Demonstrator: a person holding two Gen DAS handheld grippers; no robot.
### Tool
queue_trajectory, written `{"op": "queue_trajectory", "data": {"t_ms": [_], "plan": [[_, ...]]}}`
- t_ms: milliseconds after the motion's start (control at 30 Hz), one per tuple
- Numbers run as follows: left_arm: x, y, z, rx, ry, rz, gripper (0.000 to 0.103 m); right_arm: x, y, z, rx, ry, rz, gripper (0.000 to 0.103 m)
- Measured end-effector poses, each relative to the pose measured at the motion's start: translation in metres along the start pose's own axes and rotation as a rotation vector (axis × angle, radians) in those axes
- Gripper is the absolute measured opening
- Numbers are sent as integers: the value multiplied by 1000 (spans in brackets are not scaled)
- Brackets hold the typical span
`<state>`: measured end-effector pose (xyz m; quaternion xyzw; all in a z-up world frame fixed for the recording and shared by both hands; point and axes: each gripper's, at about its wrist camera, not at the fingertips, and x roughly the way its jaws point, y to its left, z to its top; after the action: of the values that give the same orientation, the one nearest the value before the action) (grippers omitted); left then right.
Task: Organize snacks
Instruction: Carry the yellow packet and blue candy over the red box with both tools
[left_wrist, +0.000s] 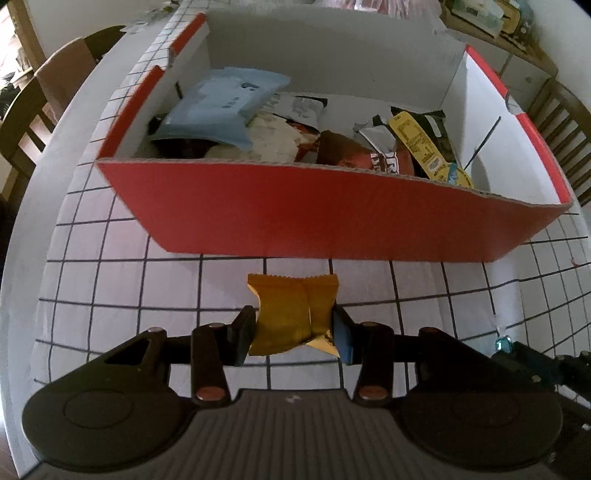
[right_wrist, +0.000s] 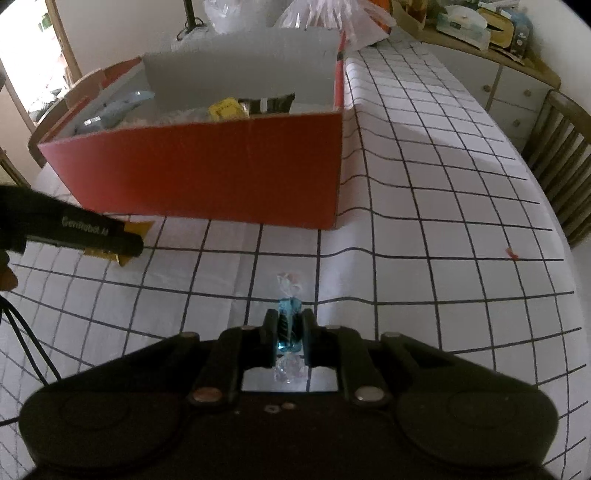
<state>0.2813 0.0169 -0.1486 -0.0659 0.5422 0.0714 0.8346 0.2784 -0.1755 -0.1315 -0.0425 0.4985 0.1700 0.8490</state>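
My left gripper (left_wrist: 291, 319) is shut on a small gold snack packet (left_wrist: 290, 314), just in front of the red cardboard box (left_wrist: 295, 214). The box holds several snacks: a light blue pack (left_wrist: 221, 107), a brown bar (left_wrist: 365, 155) and a yellow-labelled pack (left_wrist: 417, 142). My right gripper (right_wrist: 290, 325) is shut on a blue candy in a clear twist wrapper (right_wrist: 290, 317), low over the tablecloth, further back from the box (right_wrist: 207, 173). The left gripper (right_wrist: 88, 232) with its gold packet (right_wrist: 136, 229) shows at the left of the right wrist view.
The table has a white cloth with a dark grid (right_wrist: 424, 229). Wooden chairs (right_wrist: 565, 158) stand at the right edge and another chair (left_wrist: 55, 85) at the left. Plastic bags (right_wrist: 332, 18) lie behind the box. A small red scrap (right_wrist: 511, 252) lies on the cloth.
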Motion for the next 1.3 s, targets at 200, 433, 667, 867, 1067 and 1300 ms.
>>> {"op": "queue_trajectory", "data": {"t_ms": [200, 433, 667, 867, 1067, 1300], "plan": [[-24, 7, -9, -32, -33, -20, 43, -27, -4, 0, 16, -53, 30, 11], [-61, 4, -11, -39, -90, -26, 43, -60, -7, 7, 19, -125, 58, 11], [-98, 3, -8, -20, -160, -35, 43, -86, -2, 22, -1, -195, 82, 11], [-121, 2, 6, 15, -215, -35, 43, -96, 4, 41, -19, -241, 92, 11], [-130, 4, 25, 48, -251, -21, 43, -98, 12, 59, -40, -264, 96, 11], [-126, 4, 53, 81, -260, 2, 43, -90, 18, 85, -51, -273, 86, 11]]}}
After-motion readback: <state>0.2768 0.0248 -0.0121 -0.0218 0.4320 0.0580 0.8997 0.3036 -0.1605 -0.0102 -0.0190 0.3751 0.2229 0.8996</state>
